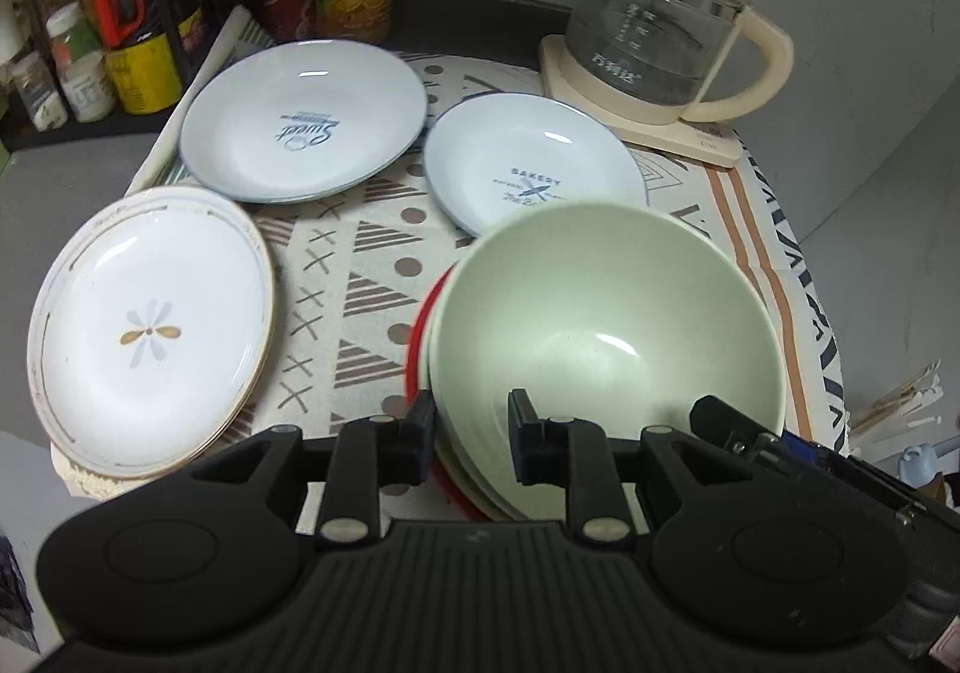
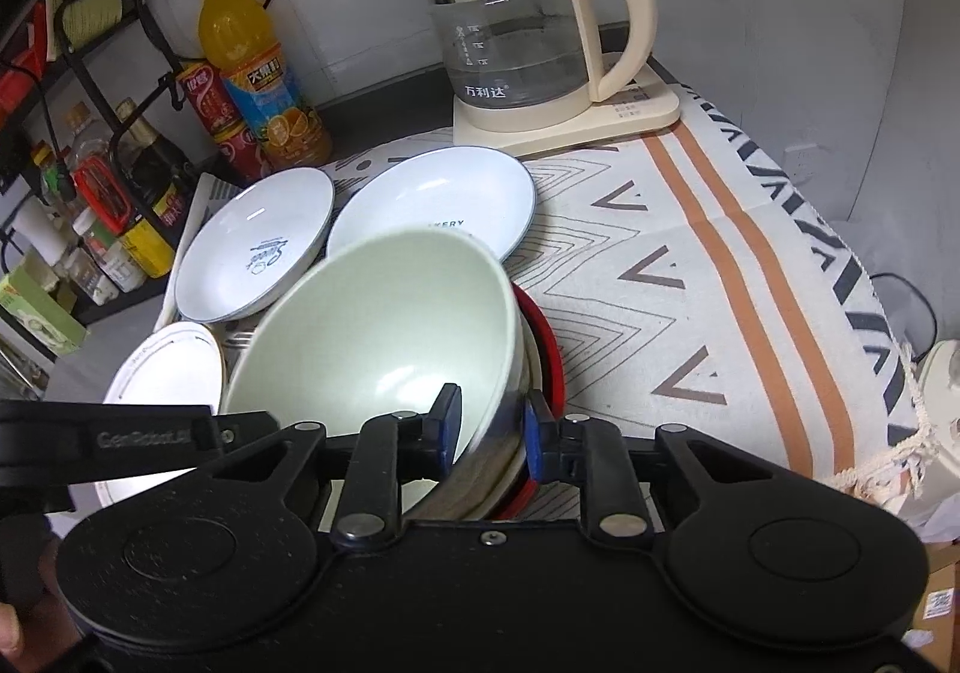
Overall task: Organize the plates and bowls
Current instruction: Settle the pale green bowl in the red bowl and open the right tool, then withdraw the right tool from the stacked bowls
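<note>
Green bowl [image 1: 606, 325] is gripped from both sides, on top of a stack of dishes [image 2: 510, 469] with a red rim [image 1: 420, 337] showing at the bottom. The stack sits on the patterned cloth [image 1: 354, 277], at its near edge.

Left gripper [image 1: 470, 421]: jaws are set astride the bowl's near-left rim, one finger outside, one inside. Fingers are closed onto the rim wall; contact looks made on both sides.

Right gripper [image 2: 492, 427]: jaws are clamped over the bowl's near-right rim, blue pads [image 2: 536, 448] seen on the finger faces, one inside the bowl, one outside against the stack edge. The bowl is tilted in this view, right side lower than left.

Other dishes on the cloth:
- Flower plate [image 1: 150, 337] is placed at the near left, just beside the stack, apart from it.
- "Sweet" plate [image 1: 303, 121] is set at the far left.
- "Bakery" plate [image 1: 528, 163] is set behind the bowl, partly hidden by the bowl's far rim; touching or not cannot be told.

Glass kettle [image 2: 528, 43] on its cream base is seen at the far right of the cloth. Juice bottle [image 2: 258, 73] and red cans [image 2: 210, 109] are lined up at the back wall, beside a rack of bottles [image 2: 120, 181].
</note>
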A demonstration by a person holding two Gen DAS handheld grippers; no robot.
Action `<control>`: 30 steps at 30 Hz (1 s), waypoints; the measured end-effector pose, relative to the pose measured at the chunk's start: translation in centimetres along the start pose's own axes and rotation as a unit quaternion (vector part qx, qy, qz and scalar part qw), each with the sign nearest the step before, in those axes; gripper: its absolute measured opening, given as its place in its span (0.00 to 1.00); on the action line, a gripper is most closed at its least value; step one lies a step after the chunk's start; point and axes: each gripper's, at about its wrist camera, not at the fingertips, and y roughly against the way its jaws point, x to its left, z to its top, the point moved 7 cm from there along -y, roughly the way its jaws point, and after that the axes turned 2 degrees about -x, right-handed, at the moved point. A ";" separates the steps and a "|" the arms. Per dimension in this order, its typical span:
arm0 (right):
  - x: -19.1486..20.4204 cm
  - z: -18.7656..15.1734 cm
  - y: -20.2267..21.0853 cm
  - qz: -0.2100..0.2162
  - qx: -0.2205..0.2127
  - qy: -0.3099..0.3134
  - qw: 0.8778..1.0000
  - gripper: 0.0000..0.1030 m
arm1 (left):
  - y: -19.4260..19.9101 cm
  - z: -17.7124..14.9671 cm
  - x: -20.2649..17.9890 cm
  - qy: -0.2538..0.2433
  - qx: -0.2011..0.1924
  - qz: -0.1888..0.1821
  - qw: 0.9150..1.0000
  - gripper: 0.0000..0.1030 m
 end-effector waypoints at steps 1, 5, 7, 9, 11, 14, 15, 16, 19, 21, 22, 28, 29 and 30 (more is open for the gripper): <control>0.0 0.0 0.0 0.000 0.002 0.001 1.000 0.22 | 0.0 0.0 0.3 0.003 0.000 0.001 1.000 0.21; 0.2 0.4 0.7 0.006 -0.001 -0.001 1.000 0.28 | 0.9 0.5 1.2 0.012 -0.014 0.001 1.000 0.27; 0.5 0.5 1.3 0.012 -0.005 -0.003 1.000 0.38 | 1.2 0.7 1.5 0.018 -0.015 0.001 1.000 0.33; 0.7 0.6 2.1 0.015 -0.016 -0.002 1.000 0.54 | 1.7 0.8 1.8 0.020 -0.014 0.011 1.000 0.50; 1.0 0.5 2.8 0.021 -0.023 0.000 1.000 0.60 | 2.4 0.8 2.2 0.017 -0.022 0.023 0.999 0.61; 1.2 0.2 3.5 0.026 -0.026 -0.002 0.999 0.69 | 3.5 0.8 3.0 0.007 -0.031 0.040 0.999 0.70; 1.2 0.1 3.8 0.027 -0.029 -0.003 0.999 0.70 | 3.7 0.8 3.4 0.007 -0.031 0.044 0.999 0.72; 1.1 0.0 4.1 0.026 -0.032 -0.004 0.999 0.72 | 4.0 0.7 3.8 0.010 -0.030 0.048 0.998 0.73; 0.9 -0.3 4.6 0.027 -0.034 -0.012 0.999 0.72 | 4.8 0.5 4.9 0.014 -0.019 0.058 0.998 0.73; 0.8 -0.6 4.9 0.027 -0.036 -0.015 0.999 0.72 | 5.6 0.3 5.6 0.019 -0.023 0.057 0.998 0.73; 0.8 -0.8 5.1 0.027 -0.037 -0.016 0.999 0.72 | 5.9 0.1 5.9 0.022 -0.023 0.056 0.998 0.73; 1.8 -1.8 6.1 0.045 -0.054 -0.015 0.997 0.69 | 7.5 -1.2 7.8 0.033 -0.025 0.058 0.997 0.74; 2.0 -2.0 6.1 0.050 -0.055 -0.015 0.997 0.68 | 7.8 -1.5 8.1 0.037 -0.026 0.057 0.997 0.74; 2.2 -2.2 6.1 0.054 -0.057 -0.016 0.997 0.68 | 8.1 -1.8 8.5 0.040 -0.028 0.056 0.997 0.74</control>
